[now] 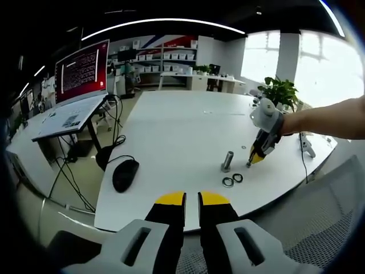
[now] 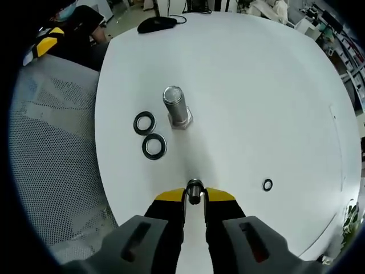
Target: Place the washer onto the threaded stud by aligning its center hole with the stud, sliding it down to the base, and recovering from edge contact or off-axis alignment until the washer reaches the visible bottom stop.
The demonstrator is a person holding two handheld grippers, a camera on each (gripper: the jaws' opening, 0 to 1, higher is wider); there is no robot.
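A steel threaded stud stands upright on its hex base on the white table. My right gripper is shut on a washer, held edge-on between the yellow tips, a short way before the stud and apart from it. Two more washers lie flat just left of the stud. In the left gripper view the stud stands mid-table, and the right gripper hangs just to its right, held by a person's hand. My left gripper is back over the table's near edge, shut, holding nothing.
A small ring lies on the table right of my right gripper. A black mouse with its cable sits near the table's left edge. Mesh chair backs stand off the near edge. A desk with a monitor stands at the far left.
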